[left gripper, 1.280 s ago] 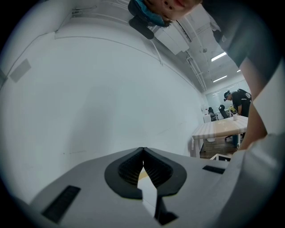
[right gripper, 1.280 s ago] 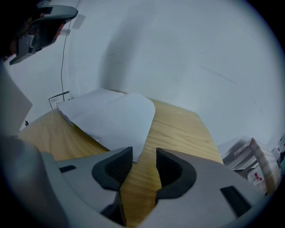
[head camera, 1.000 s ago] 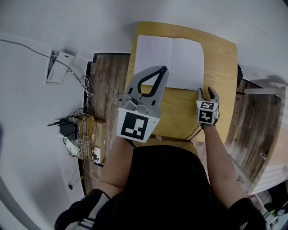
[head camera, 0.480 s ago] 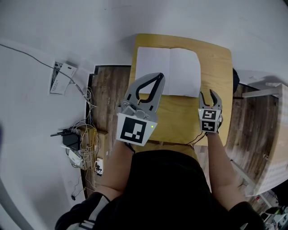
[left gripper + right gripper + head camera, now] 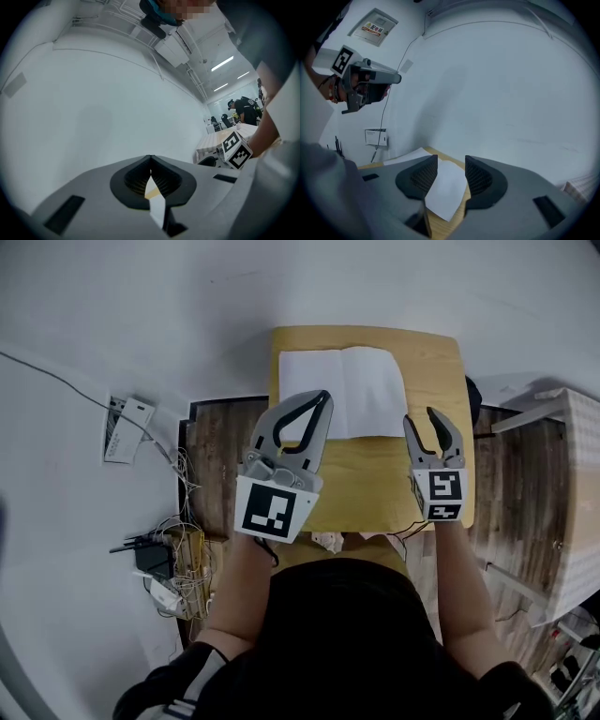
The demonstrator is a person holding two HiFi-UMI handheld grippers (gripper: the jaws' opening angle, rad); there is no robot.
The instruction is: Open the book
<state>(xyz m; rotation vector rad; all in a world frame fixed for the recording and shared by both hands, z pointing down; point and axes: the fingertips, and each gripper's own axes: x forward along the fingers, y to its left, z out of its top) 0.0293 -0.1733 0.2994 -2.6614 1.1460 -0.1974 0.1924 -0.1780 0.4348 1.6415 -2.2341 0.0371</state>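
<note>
A white wall (image 5: 141,315) takes up most of the head view, with a strip of wooden floor (image 5: 220,456) at its foot. A wooden table (image 5: 375,493) stands against the wall. The book (image 5: 342,390) lies flat on the table's far left part, already open, with its blank white pages facing up. The left gripper (image 5: 322,396) is held over the book's near edge; its jaws are closed tip to tip with nothing between them. The right gripper (image 5: 424,418) is held near the table's right side, just beside the book's near right corner; its jaws stand wide apart and empty. A tangle of cables (image 5: 178,512) lies on the floor at the left.
</note>
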